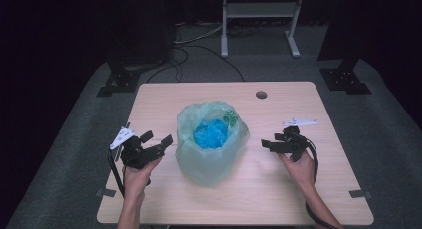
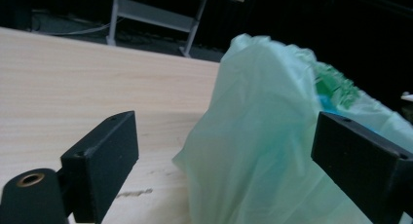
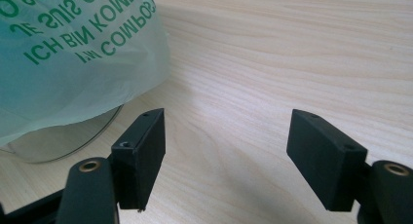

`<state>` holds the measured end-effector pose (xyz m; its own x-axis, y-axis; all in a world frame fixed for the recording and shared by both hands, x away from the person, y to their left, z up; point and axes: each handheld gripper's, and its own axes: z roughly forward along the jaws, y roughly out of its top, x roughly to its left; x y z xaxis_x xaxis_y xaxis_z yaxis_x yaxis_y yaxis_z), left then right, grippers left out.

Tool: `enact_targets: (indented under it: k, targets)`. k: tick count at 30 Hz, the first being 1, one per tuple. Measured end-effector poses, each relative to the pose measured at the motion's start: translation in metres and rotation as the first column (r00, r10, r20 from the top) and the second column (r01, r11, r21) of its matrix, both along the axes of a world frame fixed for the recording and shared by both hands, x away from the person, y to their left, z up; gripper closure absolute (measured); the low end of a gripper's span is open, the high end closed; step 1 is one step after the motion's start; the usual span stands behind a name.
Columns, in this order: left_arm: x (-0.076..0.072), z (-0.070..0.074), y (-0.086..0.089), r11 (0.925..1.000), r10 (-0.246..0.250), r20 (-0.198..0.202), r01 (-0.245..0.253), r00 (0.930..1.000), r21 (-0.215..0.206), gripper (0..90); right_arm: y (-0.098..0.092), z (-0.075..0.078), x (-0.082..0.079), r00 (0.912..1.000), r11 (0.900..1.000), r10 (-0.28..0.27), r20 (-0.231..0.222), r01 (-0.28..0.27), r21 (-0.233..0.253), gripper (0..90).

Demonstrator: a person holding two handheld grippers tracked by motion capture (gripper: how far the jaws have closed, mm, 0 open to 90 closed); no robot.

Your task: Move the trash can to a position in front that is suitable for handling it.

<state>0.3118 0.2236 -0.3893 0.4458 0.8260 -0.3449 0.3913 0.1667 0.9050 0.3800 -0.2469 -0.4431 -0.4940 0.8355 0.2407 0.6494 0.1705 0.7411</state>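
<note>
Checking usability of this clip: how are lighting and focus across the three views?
High view: table evenly lit, surroundings dark, bag slightly soft. Left gripper view: bag sharp, near fingers softer. Right gripper view: wood grain and bag lettering crisp, no glare.

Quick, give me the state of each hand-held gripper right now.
Left hand-held gripper: open, holding nothing, beside the green bag.
Right hand-held gripper: open, holding nothing, over the table.

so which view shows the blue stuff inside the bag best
The high view: it looks down into the open green bag at the blue stuff. The left gripper view catches a blue sliver; the right gripper view shows the bag's printed side.
</note>
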Motion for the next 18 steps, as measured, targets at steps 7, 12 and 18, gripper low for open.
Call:
enact_targets:
  k: [7,12,18]
  targets:
    - [0.005,0.014,-0.014,0.9991,-0.043,0.017,0.043,0.9989,-0.005,9.2,-0.003,0.005,-0.001,1.0,1.0,-0.002,0.01,0.002,0.01,29.6]
    - [0.01,0.02,-0.027,0.9967,-0.081,0.022,0.081,0.9965,0.006,12.8,-0.003,0.005,-0.001,0.9999,1.0,-0.001,0.011,0.001,0.014,29.6]
    - [0.021,0.021,-0.042,0.9938,-0.104,-0.007,0.104,0.9945,0.04,19.5,-0.003,0.007,-0.001,0.9999,1.0,0.001,0.014,-0.001,0.024,29.6]
